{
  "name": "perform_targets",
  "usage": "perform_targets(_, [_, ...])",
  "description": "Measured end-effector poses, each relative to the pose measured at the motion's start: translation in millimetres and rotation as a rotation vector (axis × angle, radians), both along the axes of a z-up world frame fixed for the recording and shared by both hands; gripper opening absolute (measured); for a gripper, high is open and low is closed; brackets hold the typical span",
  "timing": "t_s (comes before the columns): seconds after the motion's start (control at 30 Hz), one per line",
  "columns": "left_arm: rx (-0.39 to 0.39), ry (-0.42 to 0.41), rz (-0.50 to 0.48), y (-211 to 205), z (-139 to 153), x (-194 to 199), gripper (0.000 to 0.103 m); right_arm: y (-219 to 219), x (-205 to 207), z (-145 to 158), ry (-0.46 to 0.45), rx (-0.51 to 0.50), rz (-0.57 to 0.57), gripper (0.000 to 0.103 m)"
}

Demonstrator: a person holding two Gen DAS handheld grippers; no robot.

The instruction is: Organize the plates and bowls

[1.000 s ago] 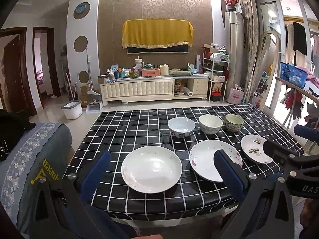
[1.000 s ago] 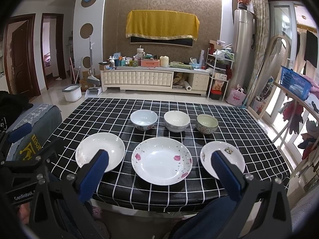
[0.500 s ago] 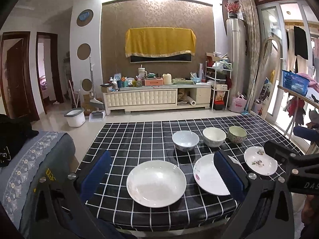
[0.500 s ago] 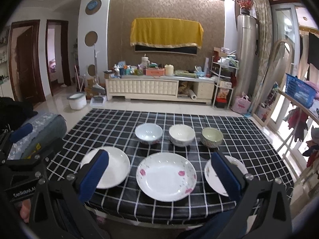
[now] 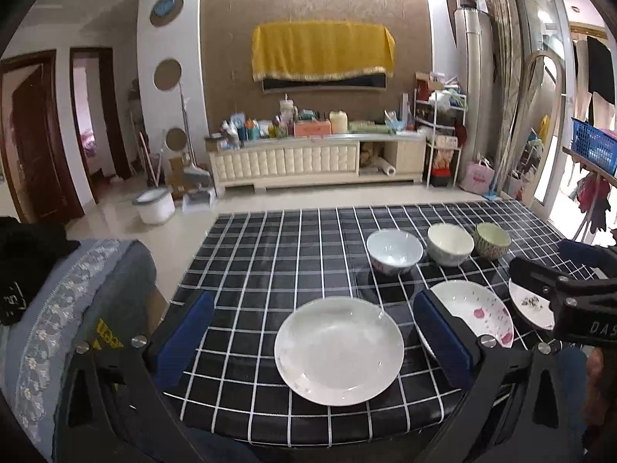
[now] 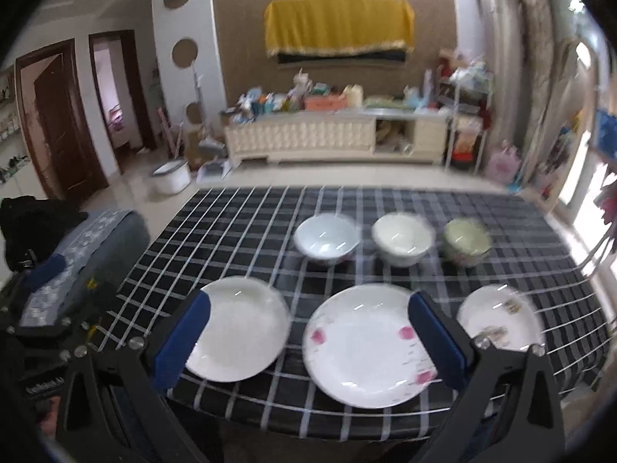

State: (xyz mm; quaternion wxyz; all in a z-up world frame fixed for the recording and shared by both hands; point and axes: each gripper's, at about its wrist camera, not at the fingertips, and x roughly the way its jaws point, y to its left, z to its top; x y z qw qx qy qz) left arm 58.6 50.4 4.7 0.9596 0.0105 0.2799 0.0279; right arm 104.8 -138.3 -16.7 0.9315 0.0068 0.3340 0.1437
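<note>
Right tongs (image 6: 308, 341) agape, empty, above flowered plate (image 6: 372, 345).

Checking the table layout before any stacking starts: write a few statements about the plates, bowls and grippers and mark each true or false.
1. Three bowls stand in a row behind three plates. True.
2. The middle plate is plain white. False: it bears pink flowers; the plain plate lies at the left.
3. The left gripper is open and holds nothing. True.
4. The green bowl sits inside the cream bowl. False: they stand side by side, nothing stacked.
5. The right gripper is shut on the small plate. False: it is open and empty.
</note>
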Motion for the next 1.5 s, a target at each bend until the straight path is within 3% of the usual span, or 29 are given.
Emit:
perform_targets(0.4, [-0.095,0.244,0.01,42,-89,60,0.102,54,51,-69,0.203,-0.111,0.099,0.102])
perform_targets(0.7, [-0.154,0.374,0.013,63,-133,90,0.098,72,85,-115,0.345,-0.128,0.145,0.079])
perform_targets(0.87, [-0.15,0.437,-0.006,65,-152,102,0.098,81,97,-133,0.371,-0.15,0.164,0.07])
perform_targets(0.93, [-0.157,0.451,-0.013,65,-158,104,0.089,81,100,-140,0.396,-0.146,0.167,0.066])
perform_targets(1.07, [-0.145,0.483,-0.027,62,-168,111,0.089,82,104,-152,0.434,-0.162,0.165,0.058])
perform_targets(1.3, [-0.133,0.549,-0.035,60,-185,119,0.072,78,107,-165,0.471,-0.173,0.159,0.045])
perform_targets(1.4, [-0.141,0.57,-0.03,62,-191,120,0.059,80,105,-169,0.483,-0.18,0.169,0.036])
perform_targets(1.5, [-0.138,0.606,-0.025,62,-199,123,0.047,85,106,-171,0.48,-0.194,0.167,0.036])
